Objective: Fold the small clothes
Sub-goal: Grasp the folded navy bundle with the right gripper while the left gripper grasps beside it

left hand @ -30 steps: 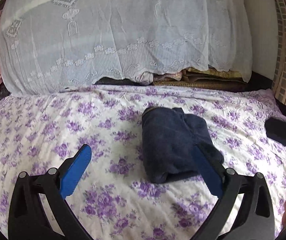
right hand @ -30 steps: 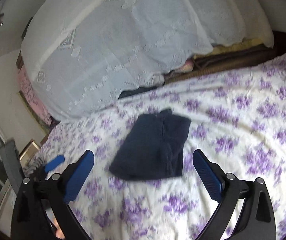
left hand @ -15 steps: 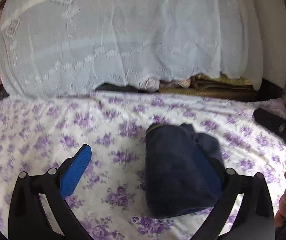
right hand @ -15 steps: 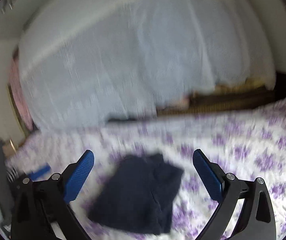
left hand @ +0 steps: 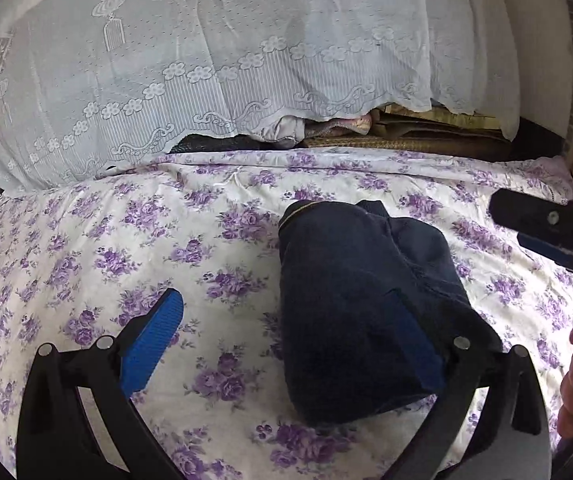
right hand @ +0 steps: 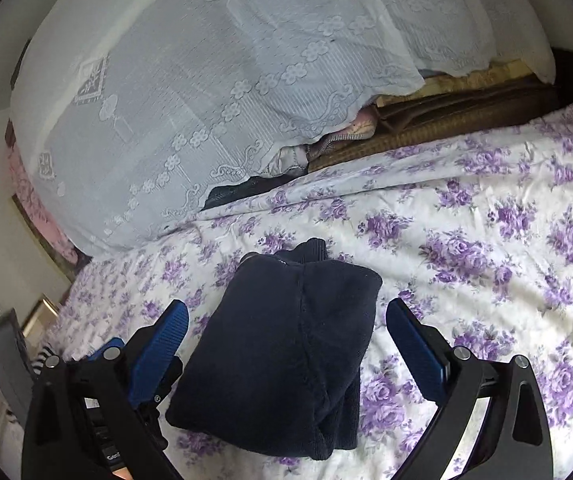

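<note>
No readable writing showing. Folded navy garment (right hand: pixel 286 344) is lying on floral bedsheet (right hand: pixel 486 248), lace cover (right hand: pixel 206 80) beyond. Left gripper (left hand: pixel 286 344) and right gripper (right hand: pixel 286 344) are both hanging apart, empty.

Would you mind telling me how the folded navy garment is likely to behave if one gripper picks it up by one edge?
The navy garment looks like soft knit, so it would probably droop and not stay flat. Its layers lie loosely stacked, with a cuff poking out behind, so the fold may well open. On the floral bedsheet it seems likelier to bunch than slide if pushed.
</note>
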Tool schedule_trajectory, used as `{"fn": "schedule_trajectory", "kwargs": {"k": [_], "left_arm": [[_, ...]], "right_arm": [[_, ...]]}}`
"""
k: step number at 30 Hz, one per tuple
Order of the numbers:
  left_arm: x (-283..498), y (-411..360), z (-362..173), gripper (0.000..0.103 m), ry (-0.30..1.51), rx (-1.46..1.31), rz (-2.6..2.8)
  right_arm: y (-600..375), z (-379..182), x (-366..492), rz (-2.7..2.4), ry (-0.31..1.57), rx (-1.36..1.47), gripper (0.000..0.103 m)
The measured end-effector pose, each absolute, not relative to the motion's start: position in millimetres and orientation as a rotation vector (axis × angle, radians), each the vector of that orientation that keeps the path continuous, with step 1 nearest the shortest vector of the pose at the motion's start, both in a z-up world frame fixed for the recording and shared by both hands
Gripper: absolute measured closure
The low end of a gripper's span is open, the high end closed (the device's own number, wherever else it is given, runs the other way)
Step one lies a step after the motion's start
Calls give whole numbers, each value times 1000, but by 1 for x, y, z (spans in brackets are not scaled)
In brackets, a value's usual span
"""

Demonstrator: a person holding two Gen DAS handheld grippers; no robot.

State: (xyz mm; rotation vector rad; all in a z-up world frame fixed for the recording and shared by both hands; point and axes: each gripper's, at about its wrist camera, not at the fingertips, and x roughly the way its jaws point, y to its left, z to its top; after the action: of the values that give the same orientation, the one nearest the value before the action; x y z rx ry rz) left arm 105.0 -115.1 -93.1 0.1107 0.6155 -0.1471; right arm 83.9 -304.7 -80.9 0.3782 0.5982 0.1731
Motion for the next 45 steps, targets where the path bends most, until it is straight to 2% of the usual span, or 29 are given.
{"fn": "schedule_trajectory", "kwargs": {"k": [5, 24, 45], "left_arm": [[107, -116, -97, 5, 632, 114, -144], [118, -116, -116, 5, 722, 71, -185], [127, -119, -139, 5, 856, -39, -338]], "right_arm": [[-300, -83, 86, 152, 612, 318, 3], [-329, -132, 112, 168, 770, 533, 3], [-320, -165, 124, 221, 887, 579, 3]]}}
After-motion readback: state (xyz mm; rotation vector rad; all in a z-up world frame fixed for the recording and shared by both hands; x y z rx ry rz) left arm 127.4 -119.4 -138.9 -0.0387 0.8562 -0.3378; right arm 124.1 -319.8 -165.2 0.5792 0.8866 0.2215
